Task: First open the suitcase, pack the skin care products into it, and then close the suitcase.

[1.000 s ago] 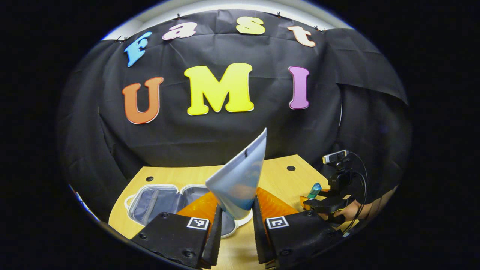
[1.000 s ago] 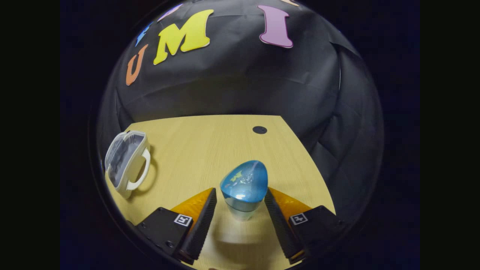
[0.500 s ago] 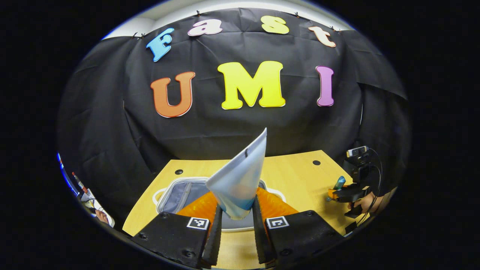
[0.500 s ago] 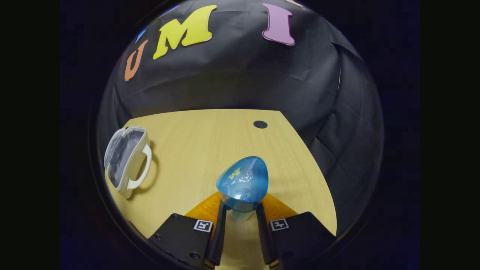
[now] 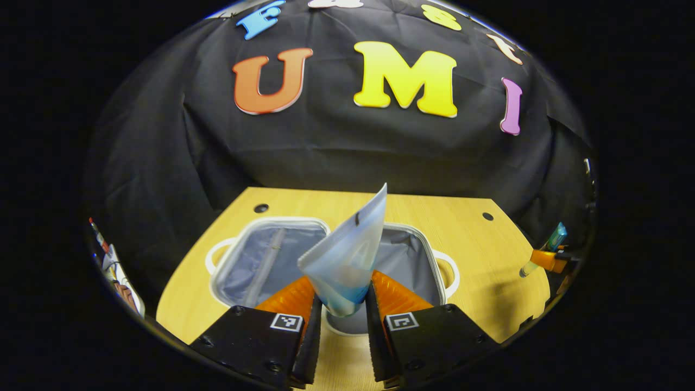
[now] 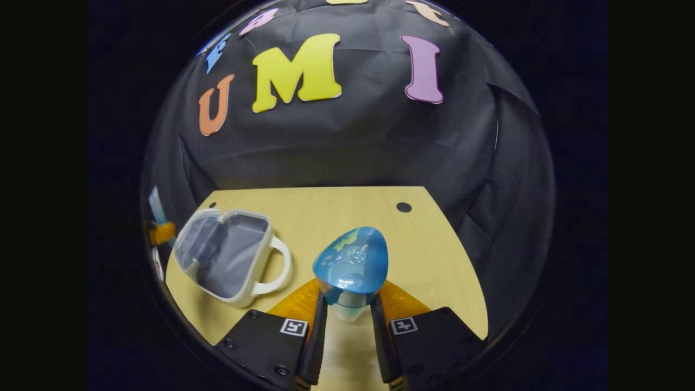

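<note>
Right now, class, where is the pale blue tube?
In the left gripper view the pale blue tube stands at bottom centre, clamped in the left gripper, in front of the open suitcase on the wooden table.

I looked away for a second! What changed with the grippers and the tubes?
The right gripper closed on the blue-capped bottle and lifted it. The left gripper carried its pale tube over the open suitcase. The suitcase stayed open.

light wooden table (image 5: 478,255), round dark holes (image 6: 403,207) near far edge; black cloth wall (image 5: 326,152) behind.
</note>
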Demonstrator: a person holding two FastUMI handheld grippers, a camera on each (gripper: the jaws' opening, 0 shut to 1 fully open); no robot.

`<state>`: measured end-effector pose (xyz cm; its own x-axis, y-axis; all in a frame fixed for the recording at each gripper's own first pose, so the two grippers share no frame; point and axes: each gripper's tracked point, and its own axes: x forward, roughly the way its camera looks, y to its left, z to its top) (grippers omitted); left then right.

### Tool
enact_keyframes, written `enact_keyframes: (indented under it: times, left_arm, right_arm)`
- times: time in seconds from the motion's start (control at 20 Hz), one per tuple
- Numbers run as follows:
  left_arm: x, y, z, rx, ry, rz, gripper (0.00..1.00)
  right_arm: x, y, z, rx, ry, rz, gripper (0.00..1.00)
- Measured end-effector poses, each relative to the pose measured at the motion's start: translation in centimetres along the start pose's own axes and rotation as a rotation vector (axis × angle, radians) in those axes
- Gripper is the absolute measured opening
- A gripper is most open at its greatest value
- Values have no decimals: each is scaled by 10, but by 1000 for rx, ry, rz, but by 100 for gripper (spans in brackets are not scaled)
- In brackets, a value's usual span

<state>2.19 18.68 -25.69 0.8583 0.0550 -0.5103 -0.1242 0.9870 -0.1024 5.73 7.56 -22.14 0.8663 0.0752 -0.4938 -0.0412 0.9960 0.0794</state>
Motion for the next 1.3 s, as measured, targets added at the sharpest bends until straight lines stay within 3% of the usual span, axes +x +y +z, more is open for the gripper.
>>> enact_keyframes:
  times: [0.2,0.25,0.4,0.5,0.55,0.65,1.0,1.3]
  left_arm:
    - [46,-18,-36,10,118,-82,46]
    - [57,-22,-43,25,142,-96,42]
    - [80,-30,-69,73,237,-112,42]
    - [88,-32,-82,69,283,-110,46]
    - [90,-31,-88,68,309,-102,41]
    - [95,-23,-97,85,360,-61,42]
    - [110,-21,-113,88,477,-35,42]
    - [115,-26,-116,-15,570,-44,43]
  right_arm:
    - [-32,38,2,-30,2,16,38]
    - [-38,45,-1,-28,13,20,38]
    - [-47,60,-10,-32,42,24,38]
    - [-50,65,-14,-45,51,19,38]
    - [-51,67,-16,-48,54,18,38]
    - [-52,68,-22,-55,65,16,36]
    - [-44,66,-29,-43,94,22,38]
    - [-33,64,-30,-30,104,47,36]
